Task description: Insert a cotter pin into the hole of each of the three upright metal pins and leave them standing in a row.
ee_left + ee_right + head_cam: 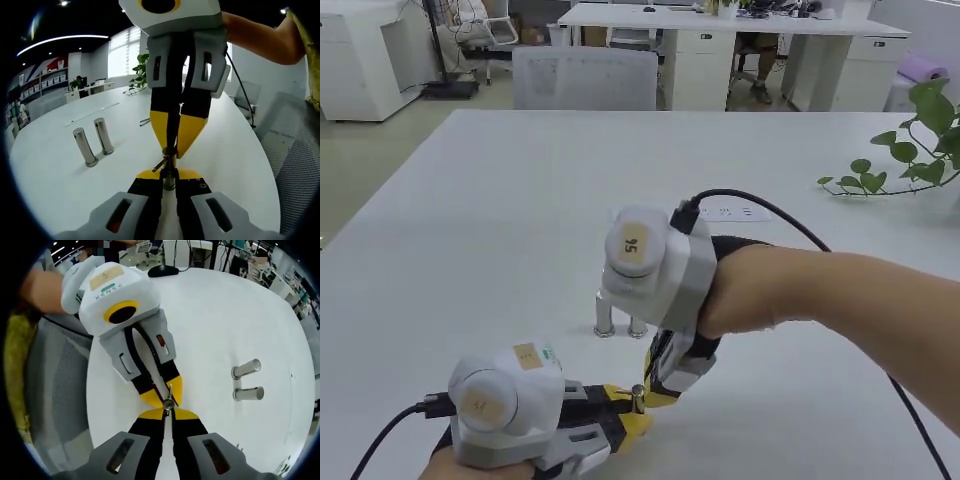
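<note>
My left gripper (169, 176) is shut on the third metal pin (168, 170), holding it just above the white table (520, 220). A small cotter pin (160, 164) sits crosswise at that pin's hole. My right gripper (168, 412) is shut on the cotter pin and meets the left gripper tip to tip. In the head view the left gripper (625, 408) comes from the lower left and the right gripper (655, 385) reaches down from the right. Two other metal pins (604, 315) (638, 325) stand upright side by side behind the grippers, also seen as two metal pins (95, 142).
A plant (910, 150) trails onto the table's right side. A black cable (790, 225) runs from the right gripper across the table. A grey chair back (585, 78) stands at the far edge. Some small loose parts (145, 121) lie beyond the pins.
</note>
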`<state>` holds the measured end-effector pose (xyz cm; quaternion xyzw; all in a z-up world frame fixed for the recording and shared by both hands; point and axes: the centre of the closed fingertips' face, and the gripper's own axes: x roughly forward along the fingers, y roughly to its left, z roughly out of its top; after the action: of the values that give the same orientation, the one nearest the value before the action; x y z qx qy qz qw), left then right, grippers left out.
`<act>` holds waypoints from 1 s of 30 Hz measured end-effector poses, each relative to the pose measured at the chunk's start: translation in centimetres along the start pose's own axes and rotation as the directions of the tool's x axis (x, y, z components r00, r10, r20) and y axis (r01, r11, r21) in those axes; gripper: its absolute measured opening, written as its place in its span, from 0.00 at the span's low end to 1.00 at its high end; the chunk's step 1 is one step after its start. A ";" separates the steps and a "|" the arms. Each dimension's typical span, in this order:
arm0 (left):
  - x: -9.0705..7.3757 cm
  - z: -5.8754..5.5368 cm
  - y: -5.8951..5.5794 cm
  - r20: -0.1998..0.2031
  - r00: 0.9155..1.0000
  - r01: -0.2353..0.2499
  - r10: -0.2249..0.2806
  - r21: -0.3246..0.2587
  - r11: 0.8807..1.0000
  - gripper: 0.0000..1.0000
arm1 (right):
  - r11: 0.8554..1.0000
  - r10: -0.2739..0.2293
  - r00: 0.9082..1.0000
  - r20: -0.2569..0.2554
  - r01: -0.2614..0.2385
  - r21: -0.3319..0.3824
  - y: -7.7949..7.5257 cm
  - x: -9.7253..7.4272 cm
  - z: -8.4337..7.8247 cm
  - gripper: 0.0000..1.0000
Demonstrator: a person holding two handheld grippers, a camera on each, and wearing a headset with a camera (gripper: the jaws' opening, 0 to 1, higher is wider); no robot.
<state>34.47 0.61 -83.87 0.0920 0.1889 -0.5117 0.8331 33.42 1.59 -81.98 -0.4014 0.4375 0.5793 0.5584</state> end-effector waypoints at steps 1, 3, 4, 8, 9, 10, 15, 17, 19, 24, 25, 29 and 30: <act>0.0 0.0 0.0 0.000 1.000 0.000 0.000 0.000 1.000 0.07 | 1.000 0.000 1.000 0.000 0.000 0.000 0.0 0.0 0.0 0.06; 0.0 0.0 0.0 0.000 1.000 0.000 0.000 0.000 1.000 0.07 | 1.000 -0.002 1.000 0.003 0.002 -0.003 0.0 0.0 0.1 0.07; 0.0 0.0 0.0 0.000 1.000 0.000 0.000 0.000 1.000 0.07 | 1.000 -0.001 1.000 0.006 0.001 -0.002 0.0 0.0 0.1 0.09; 0.0 0.1 0.0 0.001 1.000 0.000 0.000 -0.001 1.000 0.07 | 1.000 -0.005 1.000 0.027 0.005 -0.005 -0.1 -0.3 0.4 0.11; 0.0 0.1 0.0 0.000 1.000 0.000 0.000 -0.001 1.000 0.07 | 1.000 -0.005 1.000 0.031 0.005 -0.003 -0.1 -0.4 0.4 0.11; 0.0 0.1 0.0 0.000 1.000 0.000 0.000 -0.001 1.000 0.07 | 1.000 -0.005 1.000 0.029 0.005 -0.003 -0.1 -0.5 0.4 0.11; 0.0 0.1 0.1 0.000 1.000 0.000 0.000 0.000 1.000 0.07 | 1.000 -0.015 0.999 0.039 0.014 0.005 -0.2 -1.1 -0.2 0.12; 0.1 0.1 0.1 0.000 1.000 0.000 0.000 0.000 1.000 0.07 | 1.000 -0.015 0.999 0.034 0.014 0.016 -0.3 -1.2 -0.7 0.11; 0.1 0.1 0.1 0.001 1.000 0.000 0.000 0.000 1.000 0.07 | 1.000 -0.018 0.999 0.028 0.017 0.023 -0.4 -1.2 -1.2 0.10; 0.1 0.1 0.1 0.000 1.000 0.000 0.000 0.001 1.000 0.07 | 0.999 -0.015 1.000 0.015 0.014 0.032 -0.5 -1.0 -1.9 0.03; 0.1 0.1 0.1 0.000 1.000 -0.001 0.001 0.001 1.000 0.07 | 0.999 -0.015 1.000 0.014 0.015 0.033 -0.5 -0.9 -2.0 0.03; 0.1 0.1 0.1 0.001 1.000 -0.002 0.002 -0.001 1.000 0.07 | 0.999 -0.003 1.000 0.010 0.002 0.040 -0.2 -0.6 -2.0 0.03; 0.1 0.1 0.1 0.002 1.000 -0.003 0.003 -0.004 1.000 0.07 | 0.999 -0.005 1.000 0.010 0.004 0.039 -0.2 -0.5 -2.1 0.03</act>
<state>34.65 0.51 -83.86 0.0900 0.1891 -0.5100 0.8343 33.59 -0.52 -82.09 -0.3885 0.4452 0.5713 0.5696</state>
